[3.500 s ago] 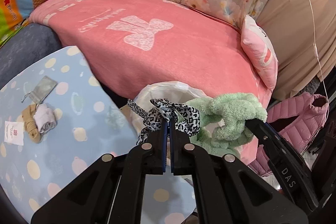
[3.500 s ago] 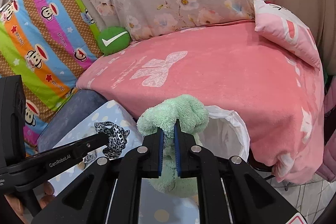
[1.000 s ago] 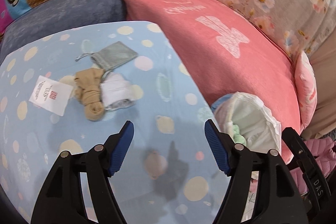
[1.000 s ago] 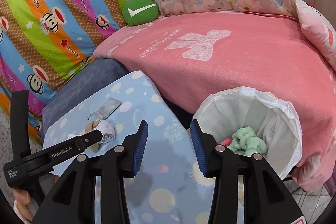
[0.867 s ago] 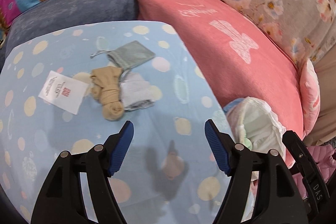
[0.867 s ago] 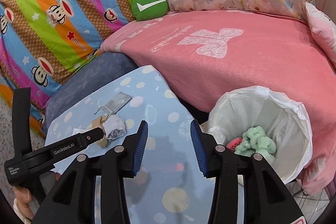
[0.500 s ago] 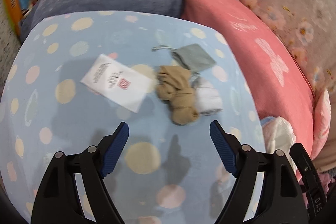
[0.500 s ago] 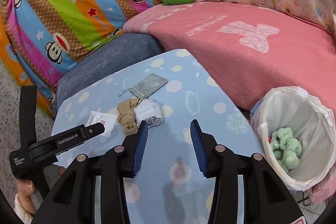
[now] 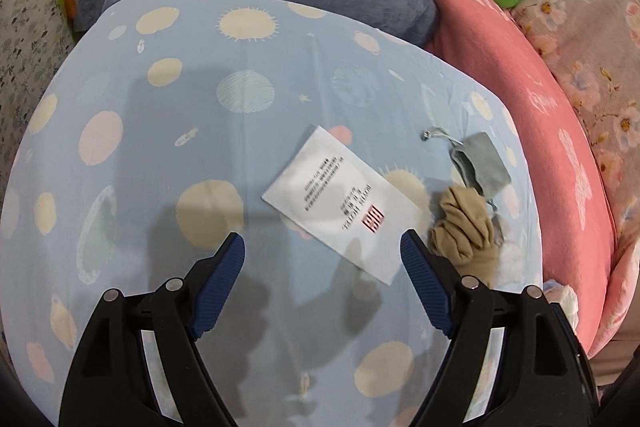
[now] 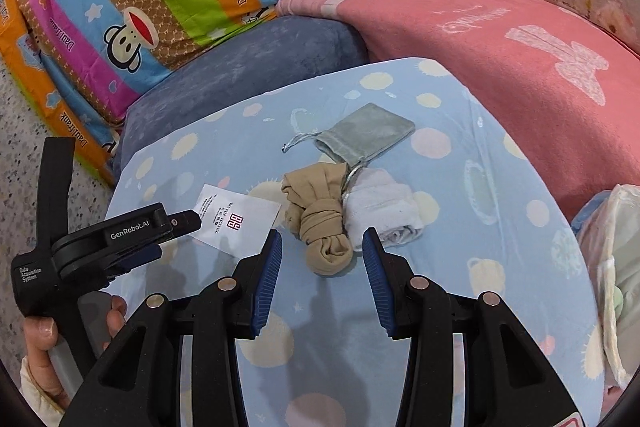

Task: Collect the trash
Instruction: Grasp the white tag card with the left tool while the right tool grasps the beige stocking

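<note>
Over on the left, the left gripper hangs above the blue spotted table, its fingers having just spread wider and now standing far apart with nothing between them, and the white printed card lies flat on the cloth just beyond the tips. Right of the card sits the knotted tan stocking, touching a rolled white cloth on its far side, and the small grey drawstring pouch lies just behind the pair, its cord trailing off to the left. The right gripper hovers over that knot, fingers partly apart, empty, one either side of the stocking's near end and not touching it. A hand grips the left tool's handle at the lower left. At the far right edge, the white-lined trash bin stands beside the table, against the pink blanket
</note>
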Demonstrator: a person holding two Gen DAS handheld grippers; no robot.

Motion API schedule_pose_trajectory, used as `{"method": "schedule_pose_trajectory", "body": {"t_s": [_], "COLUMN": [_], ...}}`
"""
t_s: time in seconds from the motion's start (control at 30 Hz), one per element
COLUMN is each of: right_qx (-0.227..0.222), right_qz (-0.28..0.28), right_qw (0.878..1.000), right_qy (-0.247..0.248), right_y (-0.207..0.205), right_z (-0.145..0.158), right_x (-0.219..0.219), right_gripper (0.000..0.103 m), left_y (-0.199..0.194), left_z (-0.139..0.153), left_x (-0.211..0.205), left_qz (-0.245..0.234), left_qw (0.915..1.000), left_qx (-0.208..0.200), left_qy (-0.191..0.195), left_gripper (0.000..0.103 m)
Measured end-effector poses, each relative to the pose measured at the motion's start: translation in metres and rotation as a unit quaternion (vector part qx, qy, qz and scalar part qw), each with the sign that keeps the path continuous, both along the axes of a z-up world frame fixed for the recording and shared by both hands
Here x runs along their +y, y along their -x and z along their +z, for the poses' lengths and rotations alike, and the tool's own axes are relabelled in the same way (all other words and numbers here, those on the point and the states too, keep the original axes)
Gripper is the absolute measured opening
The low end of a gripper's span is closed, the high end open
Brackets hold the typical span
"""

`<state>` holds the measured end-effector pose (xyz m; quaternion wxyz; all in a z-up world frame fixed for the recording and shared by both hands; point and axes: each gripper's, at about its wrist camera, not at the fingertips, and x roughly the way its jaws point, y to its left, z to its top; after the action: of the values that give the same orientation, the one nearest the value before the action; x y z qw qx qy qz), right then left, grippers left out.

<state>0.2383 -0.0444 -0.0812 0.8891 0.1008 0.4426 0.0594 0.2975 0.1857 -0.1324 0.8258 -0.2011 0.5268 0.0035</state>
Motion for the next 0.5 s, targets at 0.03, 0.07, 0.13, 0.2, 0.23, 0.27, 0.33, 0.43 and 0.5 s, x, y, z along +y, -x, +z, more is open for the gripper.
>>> {"method": "schedule_pose_trajectory", "body": {"t_s": [0.03,0.07,0.13,0.2,0.23,0.27,0.33,0.43,0.5], "right_qx": [0.004,0.006,0.011,0.017,0.02,0.023,0.029,0.032,0.033], "right_qz": [0.003,0.005,0.01,0.013,0.015,0.016,0.016,0.014,0.012], "right_qw": [1.0,1.0,1.0,1.0,1.0,1.0,0.999,0.999,0.999], "right_qy": [-0.001,0.0,0.0,0.0,0.001,0.002,0.003,0.011,0.013], "right_y": [-0.005,-0.009,-0.018,-0.024,-0.027,-0.029,-0.034,-0.038,-0.039], "right_z": [-0.004,-0.007,-0.014,-0.021,-0.024,-0.028,-0.035,-0.042,-0.044], "right_x": [0.004,0.008,0.016,0.02,0.023,0.024,0.027,0.027,0.025], "right_gripper": [0.042,0.042,0.042,0.042,0.042,0.042,0.041,0.039,0.031], "left_y": [-0.004,-0.009,-0.016,-0.022,-0.025,-0.027,-0.031,-0.032,-0.033], "left_z": [-0.002,-0.005,-0.009,-0.014,-0.017,-0.02,-0.025,-0.026,-0.028], "left_x": [0.001,0.001,0.0,-0.003,-0.004,-0.005,-0.007,-0.008,-0.009], "left_qz": [-0.001,-0.002,-0.006,-0.012,-0.015,-0.018,-0.021,-0.022,-0.029], "left_qw": [1.0,1.0,1.0,0.9999,0.9998,0.9997,0.9994,0.9995,0.9993], "left_qx": [0.002,0.003,0.006,0.01,0.014,0.017,0.026,0.019,0.019], "left_qy": [-0.001,-0.002,-0.004,-0.005,-0.005,-0.001,0.002,-0.014,-0.01], "left_gripper": [0.076,0.076,0.076,0.071,0.068,0.062,0.055,0.04,0.022]}}
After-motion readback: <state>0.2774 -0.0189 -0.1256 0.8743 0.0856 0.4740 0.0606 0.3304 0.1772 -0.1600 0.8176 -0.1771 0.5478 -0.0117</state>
